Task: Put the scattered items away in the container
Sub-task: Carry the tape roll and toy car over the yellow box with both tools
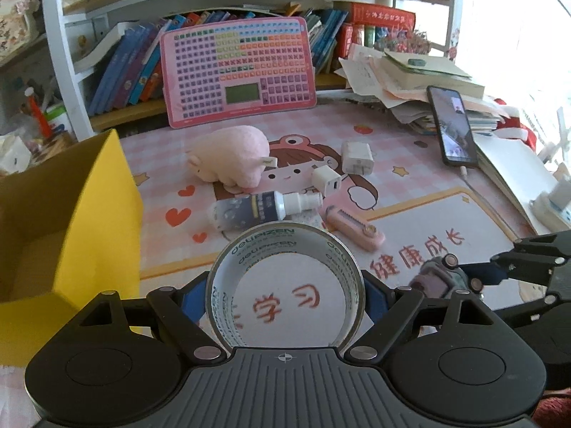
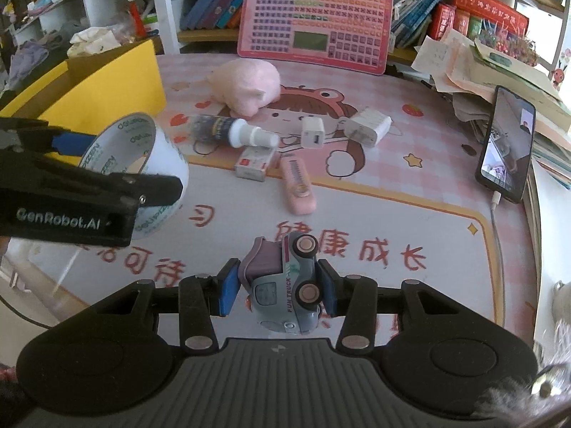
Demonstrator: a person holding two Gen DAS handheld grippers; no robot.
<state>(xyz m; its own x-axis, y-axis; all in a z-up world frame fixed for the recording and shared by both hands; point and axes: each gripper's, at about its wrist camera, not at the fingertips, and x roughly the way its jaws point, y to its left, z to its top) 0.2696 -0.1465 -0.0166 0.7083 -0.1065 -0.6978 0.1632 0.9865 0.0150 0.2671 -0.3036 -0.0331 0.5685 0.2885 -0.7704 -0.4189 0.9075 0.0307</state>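
Note:
My left gripper (image 1: 285, 297) is shut on a roll of clear tape (image 1: 271, 246), its blue pads pressing the roll's two sides above the pink desk mat (image 1: 446, 210). The open yellow box (image 1: 89, 214) stands close on the left. In the right wrist view the tape roll (image 2: 167, 164) and left gripper (image 2: 117, 164) hang in front of the yellow box (image 2: 117, 82). My right gripper (image 2: 280, 289) is shut on a pale blue toy truck (image 2: 282, 285), held tilted with its wheels to the right. The toy truck (image 1: 437, 274) also shows at the lower right of the left wrist view.
On the mat lie a pink plush pig (image 1: 232, 158), a spray bottle (image 1: 257, 208), two white chargers (image 1: 357, 157) (image 1: 326, 180), a pink cutter (image 1: 353, 228) and a small white box (image 2: 255, 164). A phone (image 1: 451, 125) leans on stacked papers at right. A pink keyboard toy (image 1: 239, 67) stands behind.

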